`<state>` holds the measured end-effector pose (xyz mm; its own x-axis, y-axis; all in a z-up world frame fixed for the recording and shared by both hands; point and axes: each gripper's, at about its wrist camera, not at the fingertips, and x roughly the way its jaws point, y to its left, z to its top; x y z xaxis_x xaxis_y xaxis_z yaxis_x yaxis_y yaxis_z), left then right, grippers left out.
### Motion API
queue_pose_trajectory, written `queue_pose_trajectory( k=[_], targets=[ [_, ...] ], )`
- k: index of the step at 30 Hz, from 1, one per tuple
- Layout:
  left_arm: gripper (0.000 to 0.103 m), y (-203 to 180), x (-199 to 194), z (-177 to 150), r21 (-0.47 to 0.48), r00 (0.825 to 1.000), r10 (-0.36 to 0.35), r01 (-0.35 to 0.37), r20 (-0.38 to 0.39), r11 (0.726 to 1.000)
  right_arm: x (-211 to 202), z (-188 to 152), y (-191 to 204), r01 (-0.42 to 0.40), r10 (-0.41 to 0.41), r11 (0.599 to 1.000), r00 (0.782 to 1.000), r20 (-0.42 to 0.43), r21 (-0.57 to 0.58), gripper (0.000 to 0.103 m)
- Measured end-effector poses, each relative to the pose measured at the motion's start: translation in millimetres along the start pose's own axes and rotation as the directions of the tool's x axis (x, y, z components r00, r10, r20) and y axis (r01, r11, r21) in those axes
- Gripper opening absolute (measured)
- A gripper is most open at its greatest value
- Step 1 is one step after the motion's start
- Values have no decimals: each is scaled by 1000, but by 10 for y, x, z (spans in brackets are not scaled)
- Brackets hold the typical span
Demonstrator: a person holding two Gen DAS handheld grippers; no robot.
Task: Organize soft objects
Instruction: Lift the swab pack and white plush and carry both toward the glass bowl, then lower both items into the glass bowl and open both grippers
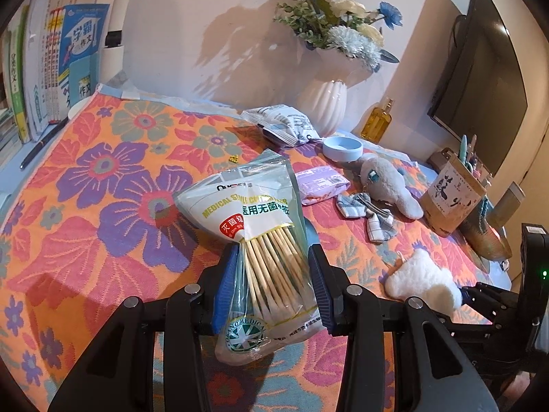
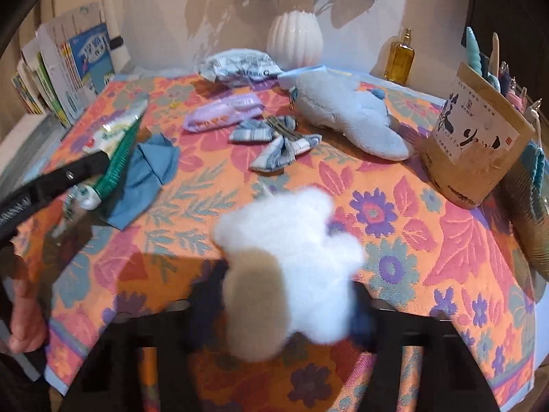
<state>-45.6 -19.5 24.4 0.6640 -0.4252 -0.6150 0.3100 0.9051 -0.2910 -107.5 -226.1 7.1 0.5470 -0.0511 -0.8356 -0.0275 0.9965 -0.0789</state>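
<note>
My left gripper is shut on a clear bag of cotton swabs and holds it over the flowered cloth; the bag also shows in the right wrist view. My right gripper is shut on a white fluffy plush, blurred, held above the cloth; the same plush shows in the left wrist view. A blue-grey plush toy, two plaid bows, a purple packet and a white wrapped pack lie further back. A blue cloth lies beside the swab bag.
A white ribbed vase with flowers stands at the back. An amber bottle and a brown pen holder stand on the right. Books line the left side. A blue bowl sits near the vase, a monitor at far right.
</note>
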Motion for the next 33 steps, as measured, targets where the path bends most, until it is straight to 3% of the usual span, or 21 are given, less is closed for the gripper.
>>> queue_pose_trajectory(
  k=[4, 9, 17, 22, 26, 29, 33],
  targets=[
    [38, -112, -123, 25, 14, 1000, -6, 6, 20, 1000, -149, 6, -96, -34, 33, 999, 999, 42, 26, 52],
    [38, -453, -536, 253, 58, 991, -59, 53, 119, 997, -542, 104, -290, -50, 39, 996, 989, 144, 68, 52],
    [38, -1245, -791, 665, 173, 970, -128, 92, 208, 981, -1279, 290, -810, -52, 0, 987, 945, 326, 149, 52],
    [38, -1950, -726, 890, 260, 956, -225, 173, 185, 950, -1542, 307, -1299, -18, -71, 973, 925, 372, 230, 52],
    [38, -2623, -569, 1031, 318, 936, -321, 265, 141, 910, -1657, 278, -1844, 5, -145, 940, 911, 386, 342, 52],
    [38, -3150, -332, 1096, 344, 919, -387, 340, 77, 875, -1674, 205, -2339, 18, -204, 888, 911, 358, 459, 52],
    [38, -3671, 5, 1055, 386, 909, -417, 382, 9, 840, -1619, 82, -2957, 40, -265, 807, 916, 300, 589, 52]
  ],
)
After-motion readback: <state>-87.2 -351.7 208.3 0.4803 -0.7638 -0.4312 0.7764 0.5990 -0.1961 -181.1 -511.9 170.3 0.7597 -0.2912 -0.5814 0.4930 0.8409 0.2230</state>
